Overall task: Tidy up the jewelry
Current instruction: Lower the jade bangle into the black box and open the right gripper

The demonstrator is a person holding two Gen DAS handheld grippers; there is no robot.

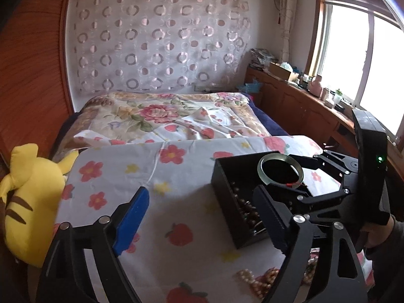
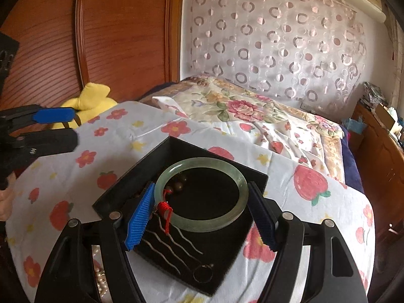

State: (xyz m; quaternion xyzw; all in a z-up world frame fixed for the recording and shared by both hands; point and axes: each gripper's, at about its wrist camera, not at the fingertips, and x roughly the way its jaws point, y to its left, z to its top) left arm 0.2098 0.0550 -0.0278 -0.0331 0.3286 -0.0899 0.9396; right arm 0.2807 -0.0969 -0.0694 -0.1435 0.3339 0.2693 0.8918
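Observation:
A pale green jade bangle (image 2: 202, 197) with a red cord tassel (image 2: 165, 212) sits between the pads of my right gripper (image 2: 202, 214), which is shut on it, over a black jewelry box (image 2: 118, 192). The box holds brown beads (image 2: 180, 180), wavy silver hairpins (image 2: 174, 247) and a small ring (image 2: 203, 274). In the left wrist view the bangle (image 1: 280, 170) shows above the box (image 1: 227, 189). My left gripper (image 1: 202, 217) is open and empty to the left of the box. Pearl bead strands (image 1: 260, 277) lie on the cloth near the box.
The box rests on a raised surface covered with a flower and strawberry cloth (image 1: 164, 171). A yellow plush toy (image 1: 27, 202) lies at the left. A bed with a floral quilt (image 1: 164, 113) is behind, and a cluttered wooden cabinet (image 1: 303, 101) under the window.

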